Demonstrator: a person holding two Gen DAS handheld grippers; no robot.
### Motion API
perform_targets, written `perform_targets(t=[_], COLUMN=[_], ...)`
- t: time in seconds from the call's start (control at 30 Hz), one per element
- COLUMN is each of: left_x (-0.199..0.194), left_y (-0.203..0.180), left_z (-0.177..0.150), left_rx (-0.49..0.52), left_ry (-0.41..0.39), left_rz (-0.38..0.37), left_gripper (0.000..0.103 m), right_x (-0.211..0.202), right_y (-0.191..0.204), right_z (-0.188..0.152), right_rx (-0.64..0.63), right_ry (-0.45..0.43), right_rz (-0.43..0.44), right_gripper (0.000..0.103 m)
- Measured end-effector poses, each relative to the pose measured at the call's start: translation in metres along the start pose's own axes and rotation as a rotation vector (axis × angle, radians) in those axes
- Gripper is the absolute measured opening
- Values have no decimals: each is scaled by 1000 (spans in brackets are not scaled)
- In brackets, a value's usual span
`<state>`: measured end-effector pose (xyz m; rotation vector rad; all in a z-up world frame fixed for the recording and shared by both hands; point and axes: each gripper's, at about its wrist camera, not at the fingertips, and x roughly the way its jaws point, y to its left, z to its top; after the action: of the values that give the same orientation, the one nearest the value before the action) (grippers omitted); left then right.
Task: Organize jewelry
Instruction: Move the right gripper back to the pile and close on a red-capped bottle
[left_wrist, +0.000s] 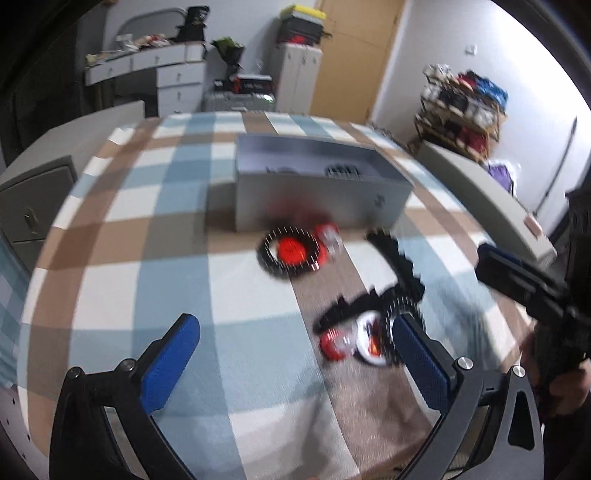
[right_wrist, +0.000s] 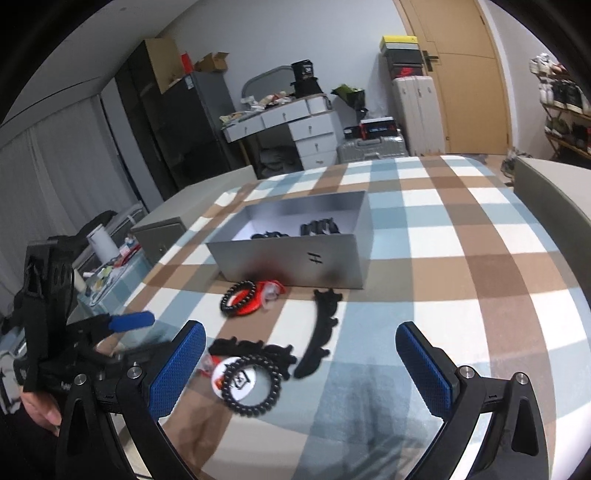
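Blue, brown and white checked bedspread (right_wrist: 461, 258) filling both views, open room lower centre and right in the right wrist view. Grey open rectangular box (right_wrist: 295, 254) mid-frame, dark pieces inside. Black bead bracelet on red card (right_wrist: 240, 297) just before box front. Long black lace strip (right_wrist: 321, 332) centre. Black bead bracelet on white card (right_wrist: 251, 380) lower centre. Left gripper (left_wrist: 295, 358) jaws wide apart, empty. Right gripper (right_wrist: 301, 369) jaws wide apart, empty. Drawer desk (right_wrist: 295, 125), wooden door (right_wrist: 461, 85) behind.
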<state>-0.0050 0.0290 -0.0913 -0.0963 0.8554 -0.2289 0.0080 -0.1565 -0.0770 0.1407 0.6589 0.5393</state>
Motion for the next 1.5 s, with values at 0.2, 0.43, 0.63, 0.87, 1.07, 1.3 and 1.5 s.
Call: perform_targets(t=[0.2,0.43,0.63,0.87,1.07,1.3,1.5], left_x=[3,3,13,10,11,2,-1], left_y=[1,0,-2,-11,-9,-10,-5], left_z=[-5,-2,0,0,2,3,4], left_rx=[-29,-21,2,52,65,89,74], left_ry=[36,42,106,130,132,93,79], left_rz=[-69,-130,-163,-153,-141,-127,-132], left_gripper=[102,91,40,8,8,8,8], right_x=[-3,-6,-10,-10,-11,-11,-8], right_y=[-2,-8,-4,-4,2,4,16], right_z=[-7,-10,-11,-11,-11,-10,-5], right_rx=[4,34,11,-13,-27,-27,-75], right_ry=[-2,-21,-38,-45,-53,-49,-41], right_rz=[2,12,23,24,49,54,35], right_gripper=[103,103,103,103,103,103,103])
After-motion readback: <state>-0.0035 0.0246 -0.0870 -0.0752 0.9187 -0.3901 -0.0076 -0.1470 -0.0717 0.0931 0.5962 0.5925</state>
